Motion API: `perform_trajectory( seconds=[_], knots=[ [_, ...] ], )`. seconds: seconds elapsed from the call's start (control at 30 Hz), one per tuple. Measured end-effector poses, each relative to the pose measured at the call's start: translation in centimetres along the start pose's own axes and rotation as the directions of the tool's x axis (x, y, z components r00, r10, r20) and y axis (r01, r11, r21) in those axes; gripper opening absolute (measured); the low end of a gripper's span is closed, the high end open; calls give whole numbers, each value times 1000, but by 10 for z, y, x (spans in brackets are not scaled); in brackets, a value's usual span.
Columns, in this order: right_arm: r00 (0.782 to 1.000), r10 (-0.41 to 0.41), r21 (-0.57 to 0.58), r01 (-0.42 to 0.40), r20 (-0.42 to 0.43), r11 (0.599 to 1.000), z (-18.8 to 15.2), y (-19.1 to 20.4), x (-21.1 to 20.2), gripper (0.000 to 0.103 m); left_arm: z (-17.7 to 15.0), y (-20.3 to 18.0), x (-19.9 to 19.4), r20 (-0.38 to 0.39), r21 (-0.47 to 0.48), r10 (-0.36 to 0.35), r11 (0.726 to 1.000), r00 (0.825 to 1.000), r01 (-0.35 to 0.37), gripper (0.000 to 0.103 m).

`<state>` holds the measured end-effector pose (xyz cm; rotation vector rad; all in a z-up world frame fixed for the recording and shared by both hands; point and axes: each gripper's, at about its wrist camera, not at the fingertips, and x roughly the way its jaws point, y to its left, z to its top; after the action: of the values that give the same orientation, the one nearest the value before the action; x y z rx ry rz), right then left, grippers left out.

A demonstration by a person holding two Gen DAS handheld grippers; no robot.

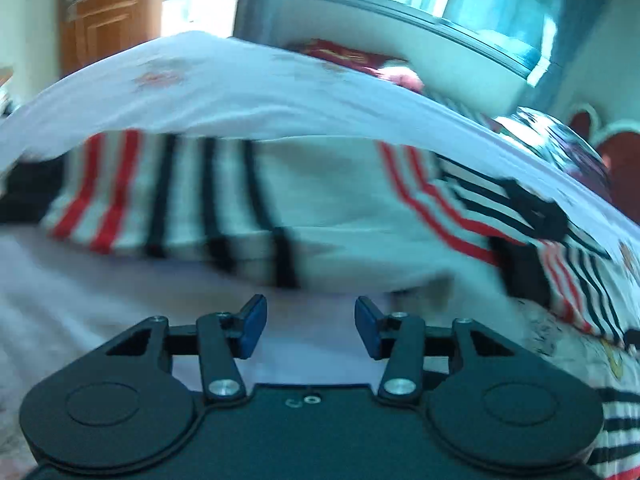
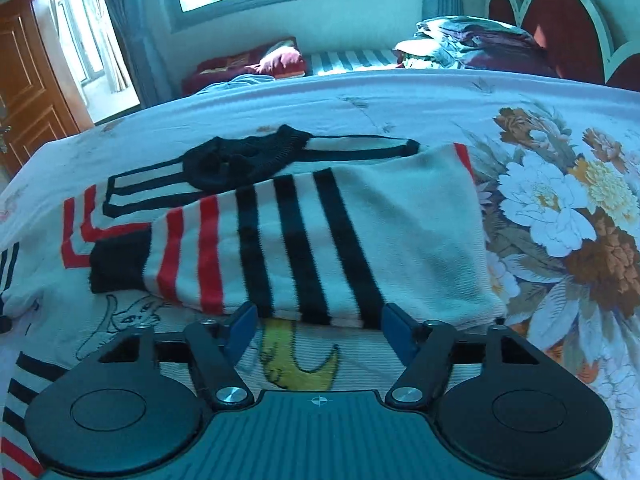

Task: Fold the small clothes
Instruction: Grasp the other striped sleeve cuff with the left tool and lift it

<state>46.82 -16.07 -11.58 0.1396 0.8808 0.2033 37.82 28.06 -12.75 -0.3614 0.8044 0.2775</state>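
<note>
A: Where's the sweater?
B: On the bed, near its front edge, sleeve folded across. Both hand-held grippers, left and right, gape apart, holding nothing.

My left gripper sits spread apart, empty, just short of the blurred striped sweater on the bed.

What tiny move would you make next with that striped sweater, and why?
Probably ease the right hand-held gripper forward and close on the folded sleeve's near edge: its jaws stand open with that edge between them, and the sweater looks only partly folded.
</note>
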Motion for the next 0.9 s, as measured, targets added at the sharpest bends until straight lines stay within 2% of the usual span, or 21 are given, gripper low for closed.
perform_trajectory(
  seconds=[0.03, 0.07, 0.1, 0.13, 0.17, 0.2, 0.23, 0.3, 0.33, 0.37, 0.53, 0.67, 0.7, 0.77, 0.83, 0.9],
  knots=[
    [1000, 3, 0, -3, 1, 1000, 1, 8, 2, 37, 1, 31, -3, 6, -98, 14, 995, 1000, -14, 40],
    [1000, 13, 2, -13, 7, 1000, 1, 16, 4, 29, 2, 60, -5, 9, -198, 1, 980, 1000, 1, 23],
    [1000, 22, 4, -22, 11, 1000, 2, 23, 5, 24, 3, 82, -5, 11, -278, -37, 960, 999, 39, 15],
    [1000, 27, 4, -27, 16, 1000, 3, 29, 6, 24, 5, 102, -5, 21, -355, -64, 932, 998, 68, 11],
    [999, 29, 0, -29, 18, 1000, 5, 36, 7, 24, 7, 115, -6, 37, -402, -63, 913, 997, 72, 12],
    [999, 31, -4, -31, 17, 1000, 5, 41, 7, 24, 10, 125, -7, 59, -442, -44, 895, 997, 66, 15],
    [999, 32, -9, -32, 15, 999, 6, 47, 8, 24, 12, 133, -8, 89, -473, -35, 878, 995, 73, 29],
    [1000, 26, -12, -26, 15, 1000, 8, 51, 8, 24, 17, 147, -10, 150, -551, -28, 827, 988, 107, 53],
    [1000, 23, -12, -23, 15, 1000, 8, 53, 8, 24, 20, 154, -9, 176, -581, -30, 804, 984, 129, 72],
    [1000, 19, -11, -19, 13, 1000, 8, 53, 8, 24, 22, 159, -9, 189, -599, -25, 789, 982, 135, 71],
    [1000, -13, 22, 13, 13, 1000, 9, 40, 6, 24, 29, 184, 6, 210, -633, -32, 757, 977, 160, 45],
    [999, -54, 98, 53, 7, 994, 12, 19, 7, 24, 29, 200, 16, 217, -698, -30, 694, 976, 176, 17],
    [998, -61, 108, 60, 4, 992, 12, 14, 7, 24, 30, 200, 18, 206, -703, -22, 692, 978, 163, 14],
    [997, -72, 124, 72, -3, 990, 13, 5, 9, 24, 35, 195, 18, 187, -673, 2, 728, 982, 127, 13],
    [997, -76, 138, 75, -3, 988, 13, -3, 9, 24, 45, 183, 17, 168, -608, 36, 790, 985, 75, 4],
    [997, -74, 139, 73, 1, 988, 13, -8, 8, 24, 58, 157, 13, 185, -508, 33, 859, 982, 67, 4]
  ],
)
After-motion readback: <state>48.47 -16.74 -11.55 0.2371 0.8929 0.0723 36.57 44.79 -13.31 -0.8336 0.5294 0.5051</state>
